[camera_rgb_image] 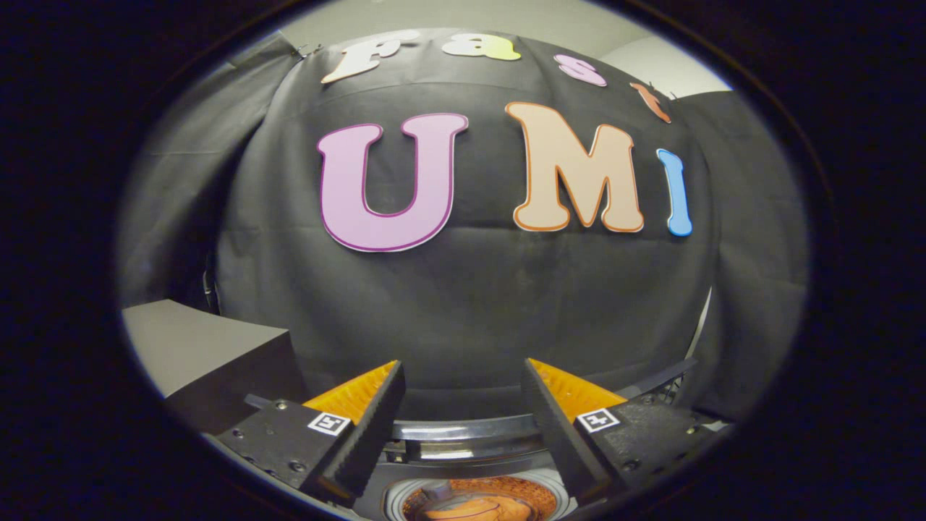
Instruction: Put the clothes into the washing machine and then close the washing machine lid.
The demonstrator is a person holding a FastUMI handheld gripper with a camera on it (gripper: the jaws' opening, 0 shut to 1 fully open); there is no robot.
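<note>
While gripper (463, 405) gapes, washing machine (477, 499) below

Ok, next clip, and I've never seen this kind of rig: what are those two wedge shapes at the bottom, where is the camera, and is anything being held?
The camera rides on a hand-held gripper and looks forward along its two fingers, the wedges you see. They stand apart, open, with nothing between them. Below them lies the round opening of the washing machine, with something orange inside the drum, likely clothes. The curved dark band just beyond the fingers looks like the raised lid, though I can't be sure. A grey box sits off to one side, and the booth's black cloth wall hangs behind.
</note>
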